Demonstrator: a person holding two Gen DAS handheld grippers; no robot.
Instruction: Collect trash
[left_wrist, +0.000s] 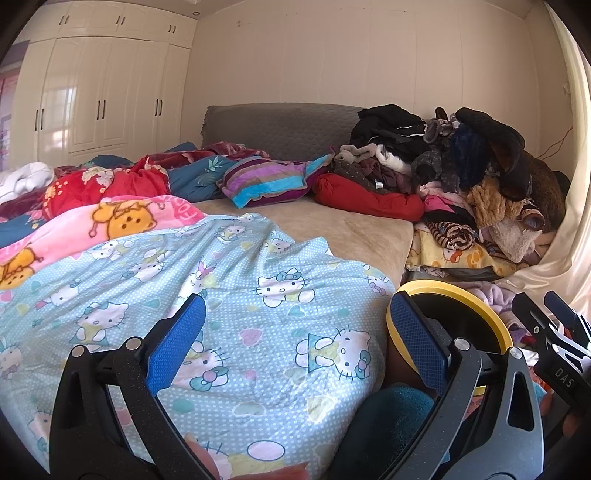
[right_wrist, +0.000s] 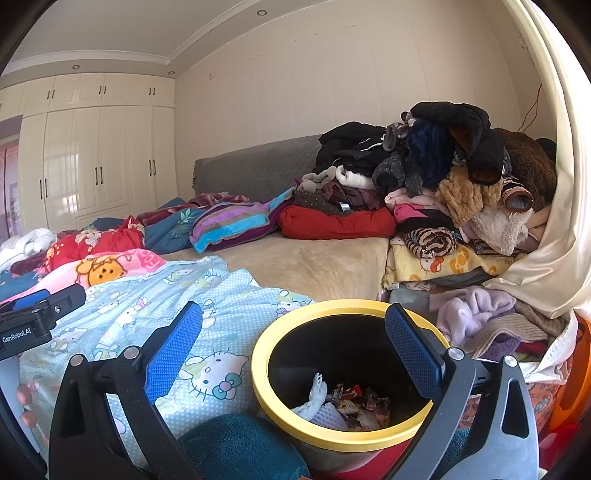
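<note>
Both grippers — left gripper (left_wrist: 297, 339), right gripper (right_wrist: 293, 343) — gape wide, empty. Yellow-rimmed black round bin (right_wrist: 266, 391) already contains crumpled wrappers (right_wrist: 354, 402) — no further trash visible on the bed.

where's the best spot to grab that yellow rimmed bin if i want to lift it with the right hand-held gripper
Probably the yellow rim of the bin, taken from above. The bin stands upright with its mouth open, and the rim is a thin raised lip the open right hand-held gripper could pinch, one finger inside and one outside. The near side, by the teal cloth, looks least crowded; clothes press in on the right.
</note>
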